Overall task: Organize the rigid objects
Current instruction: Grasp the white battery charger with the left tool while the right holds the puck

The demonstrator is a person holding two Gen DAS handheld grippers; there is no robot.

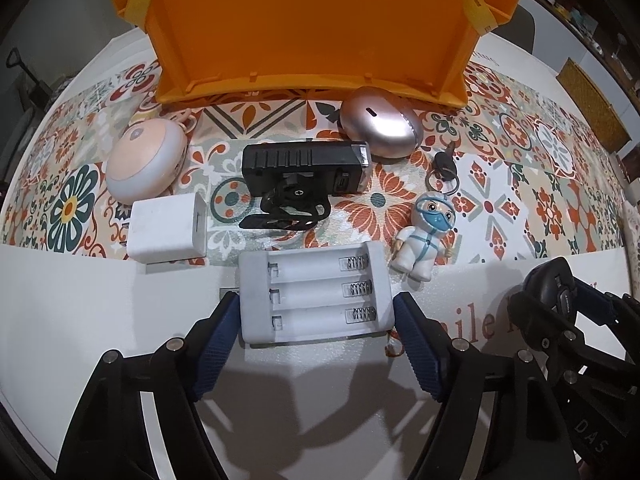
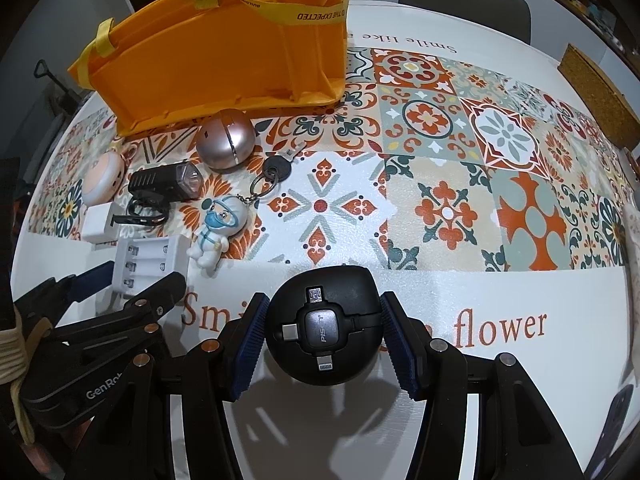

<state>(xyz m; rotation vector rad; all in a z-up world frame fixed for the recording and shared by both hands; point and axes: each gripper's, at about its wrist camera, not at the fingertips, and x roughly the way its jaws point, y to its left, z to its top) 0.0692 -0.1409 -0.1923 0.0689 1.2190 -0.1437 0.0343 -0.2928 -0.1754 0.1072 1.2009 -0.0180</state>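
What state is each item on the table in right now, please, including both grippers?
Battery holder: empty, flat, between left gripper fingers.
Left gripper: closed on the holder.
Round black adapter: held by right gripper.
Orange bin: on the table, contents unseen.
Bike light: on its side, unlit.
Figure keychain: lying flat.
White charger: unplugged.

Right gripper (image 2: pixel 322 334) fingers (image 2: pixel 250 344) flank round black cable adapter (image 2: pixel 325 330) on white tablecloth (image 2: pixel 520 380), touching
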